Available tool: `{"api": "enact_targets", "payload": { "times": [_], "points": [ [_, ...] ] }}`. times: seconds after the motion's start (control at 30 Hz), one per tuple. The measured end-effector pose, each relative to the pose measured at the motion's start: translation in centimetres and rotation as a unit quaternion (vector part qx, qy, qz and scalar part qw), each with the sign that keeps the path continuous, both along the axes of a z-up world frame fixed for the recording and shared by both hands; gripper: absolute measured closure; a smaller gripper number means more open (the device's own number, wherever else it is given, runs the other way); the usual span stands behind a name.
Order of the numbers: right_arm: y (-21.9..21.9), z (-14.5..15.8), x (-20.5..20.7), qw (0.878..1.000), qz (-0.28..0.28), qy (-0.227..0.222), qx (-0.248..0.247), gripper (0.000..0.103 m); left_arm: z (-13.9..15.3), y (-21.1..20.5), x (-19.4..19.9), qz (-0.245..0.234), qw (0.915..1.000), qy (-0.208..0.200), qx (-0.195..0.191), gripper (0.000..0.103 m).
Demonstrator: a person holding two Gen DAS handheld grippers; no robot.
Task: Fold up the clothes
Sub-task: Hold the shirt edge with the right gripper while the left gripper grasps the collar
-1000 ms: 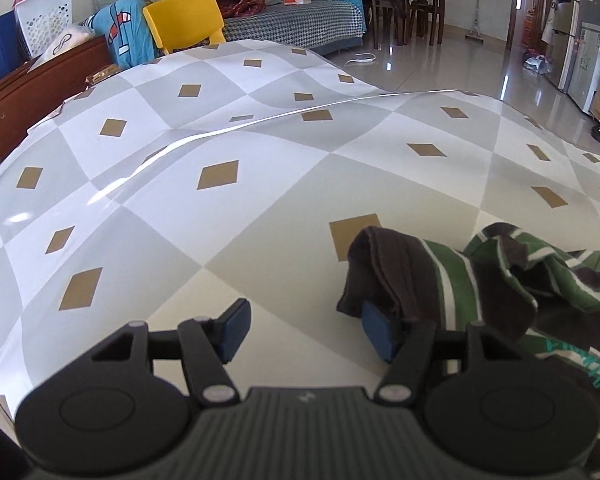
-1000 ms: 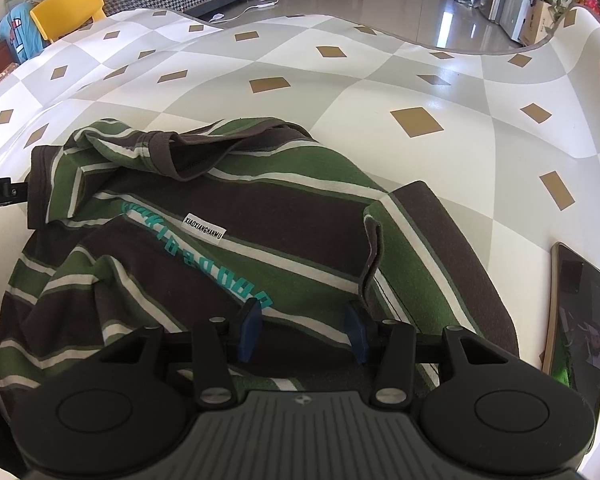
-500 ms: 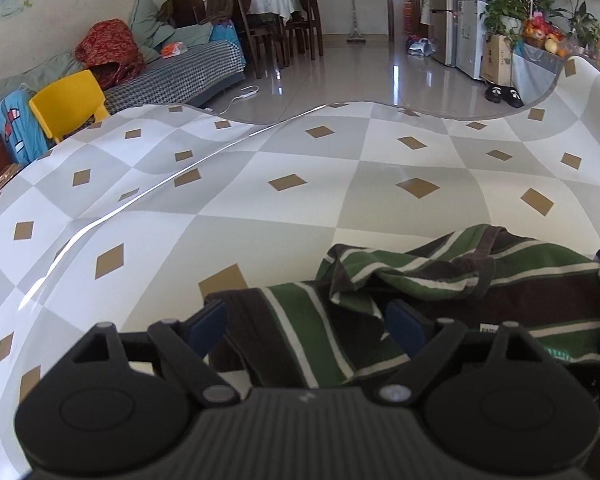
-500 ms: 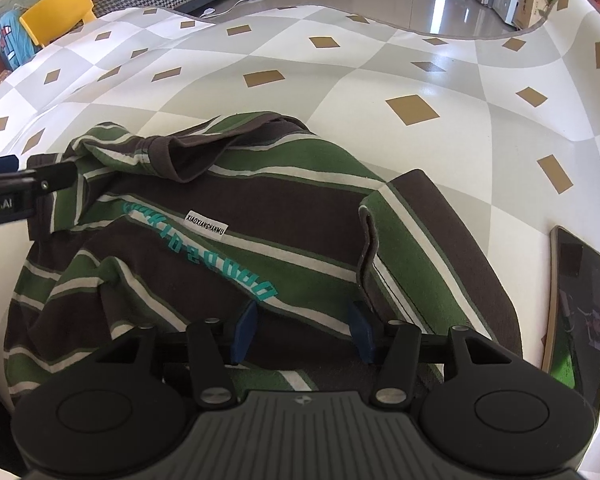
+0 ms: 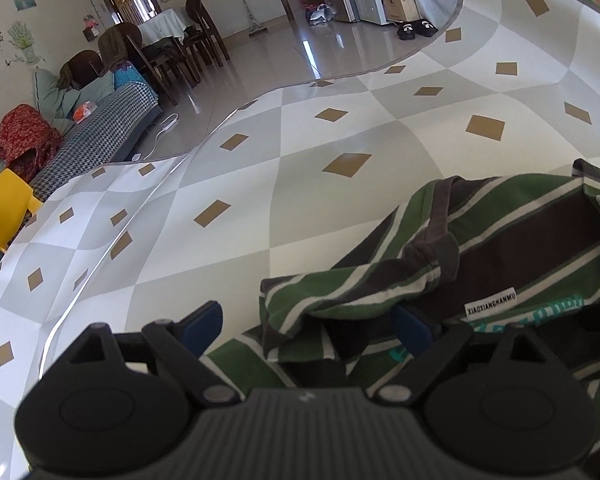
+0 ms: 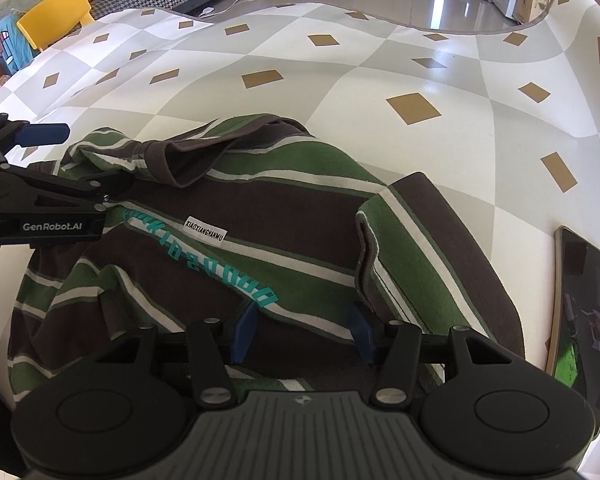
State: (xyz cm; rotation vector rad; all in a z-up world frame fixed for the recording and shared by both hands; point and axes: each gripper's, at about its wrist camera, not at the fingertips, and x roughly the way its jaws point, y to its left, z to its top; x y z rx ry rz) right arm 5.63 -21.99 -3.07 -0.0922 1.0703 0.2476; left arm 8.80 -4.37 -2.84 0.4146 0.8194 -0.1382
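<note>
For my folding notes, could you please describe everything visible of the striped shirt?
The striped shirt is a soft knit in green, dark brown and white bands, with teal lettering and a small white label. It lies crumpled on the checked tablecloth, one sleeve folded inward, collar rumpled. The left tool stands open over its edge; the right tool straddles its near hem.

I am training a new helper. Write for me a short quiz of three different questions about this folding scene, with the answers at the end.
1. True or false: the green and brown striped shirt lies on the checked table cover.
2. Which flat object lies on the table beside the shirt, at the right edge of the right wrist view? A) a dark smartphone B) a book C) a plate
3. Fill in: the left gripper has its jaws ____, with a folded edge of the shirt between its blue pads.

Key: 1 true; 2 A, the dark smartphone; 3 open.
</note>
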Motion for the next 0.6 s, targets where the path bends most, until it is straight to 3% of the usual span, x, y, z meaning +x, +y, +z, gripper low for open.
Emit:
{"api": "enact_targets", "payload": {
  "times": [0.07,0.2,0.37,0.6],
  "points": [
    [0.2,0.0,0.1,1.000,0.001,-0.002,-0.004,0.053,-0.2,0.3,0.7,0.005,0.9999,0.006,-0.009,0.018],
    [0.3,0.3,0.1,1.000,0.001,-0.009,-0.006,0.053,-0.8,1.1,1.8,0.026,0.9980,0.030,-0.049,0.042],
    [-0.4,1.5,0.5,0.999,-0.012,-0.029,0.024,0.053,-0.9,2.1,2.7,0.055,0.9956,0.032,-0.069,0.061],
    [-2.3,3.3,1.6,0.997,-0.035,-0.056,0.047,0.053,-0.5,5.5,5.5,0.160,0.9821,0.031,-0.094,0.062]
  ]
}}
